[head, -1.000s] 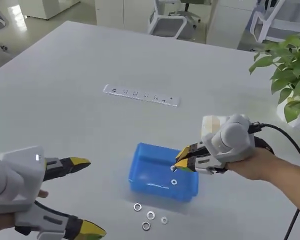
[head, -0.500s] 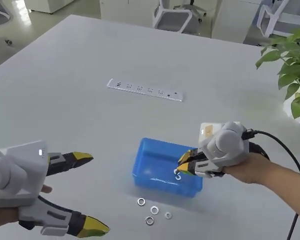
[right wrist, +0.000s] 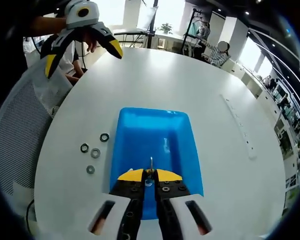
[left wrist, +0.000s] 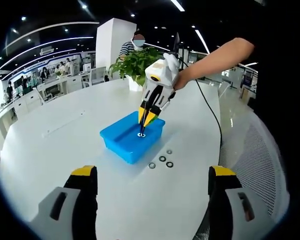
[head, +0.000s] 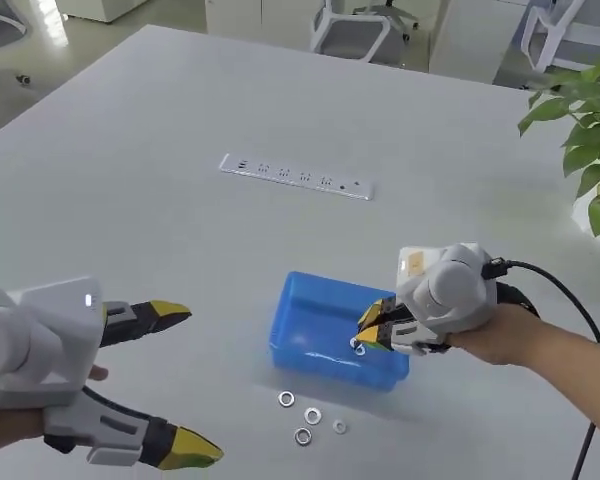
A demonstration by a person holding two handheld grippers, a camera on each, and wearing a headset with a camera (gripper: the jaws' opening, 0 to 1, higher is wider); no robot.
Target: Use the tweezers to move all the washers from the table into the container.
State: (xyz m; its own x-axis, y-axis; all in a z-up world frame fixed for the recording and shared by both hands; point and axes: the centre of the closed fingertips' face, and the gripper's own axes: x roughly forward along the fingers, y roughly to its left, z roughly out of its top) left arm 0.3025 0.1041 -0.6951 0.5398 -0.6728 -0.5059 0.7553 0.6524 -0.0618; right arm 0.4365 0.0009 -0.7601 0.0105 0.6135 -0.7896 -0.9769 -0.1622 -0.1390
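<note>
Right tongs (head: 365, 335), clamped on tweezers (right wrist: 151, 162), are dipping lower into the blue container (head: 300, 300) with a washer (left wrist: 141, 134). Four washers (head: 312, 415) are waiting just beside them. Left tongs (head: 200, 384) are hanging apart, idle.

You have four washers (head: 312, 416) loose on the table (head: 180, 150), one more washer (head: 358, 348) at the tip of one pair of tweezers (right wrist: 151, 162), one blue container (head: 310, 310), one power strip (head: 295, 177), one potted plant (head: 590, 130), two grippers, your left gripper (head: 200, 384) and right gripper (head: 365, 335).
</note>
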